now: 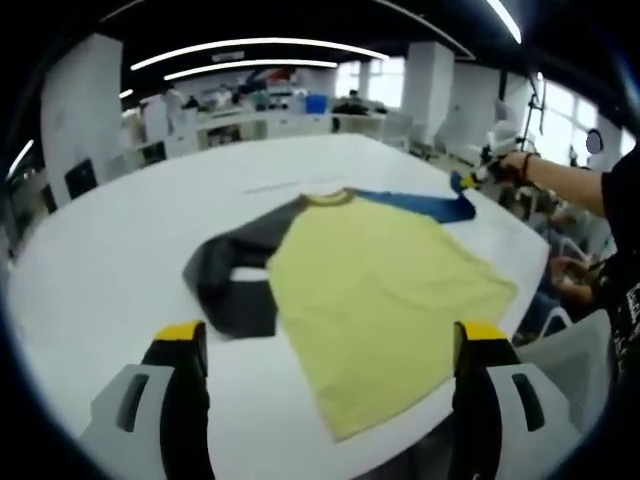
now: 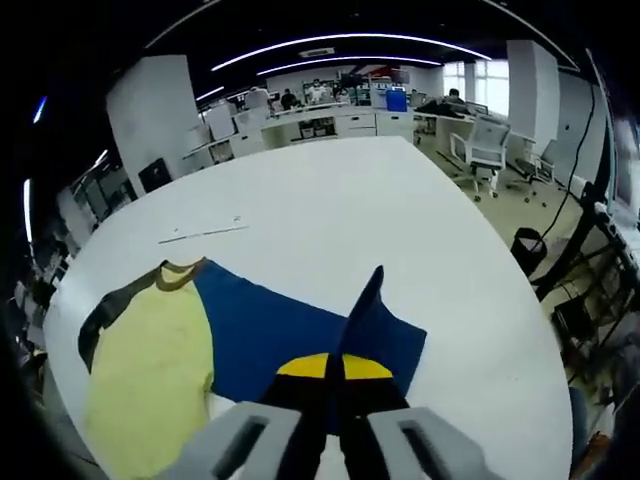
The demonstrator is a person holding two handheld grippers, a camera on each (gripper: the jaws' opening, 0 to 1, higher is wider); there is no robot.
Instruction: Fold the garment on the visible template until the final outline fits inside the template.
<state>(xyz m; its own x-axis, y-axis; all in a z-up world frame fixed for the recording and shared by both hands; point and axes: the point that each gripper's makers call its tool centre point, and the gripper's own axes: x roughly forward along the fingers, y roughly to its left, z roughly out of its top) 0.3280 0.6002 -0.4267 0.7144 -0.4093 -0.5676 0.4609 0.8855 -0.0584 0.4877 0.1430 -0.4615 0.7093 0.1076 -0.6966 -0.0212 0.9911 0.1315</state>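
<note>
Two grippers: my left gripper (image 1: 325,345) hovers with its jaws spread wide and holding nothing; my right gripper (image 2: 335,375) has its jaws pressed together on the blue sleeve (image 2: 290,335).
Shirt: the shirt (image 1: 375,290) lies flat on the white table (image 1: 130,240), yellow body toward me, collar away.
Left gripper view: shows the dark grey sleeve (image 1: 230,280) folded back on itself beside the body, and my right gripper out at the far edge, held by a hand (image 1: 515,163).
Right gripper view: shows the blue sleeve lifted into a peak between my jaws, and a faint line (image 2: 205,232) on the table beyond the collar.
Room: an open office with desks, chairs and long ceiling lights.
</note>
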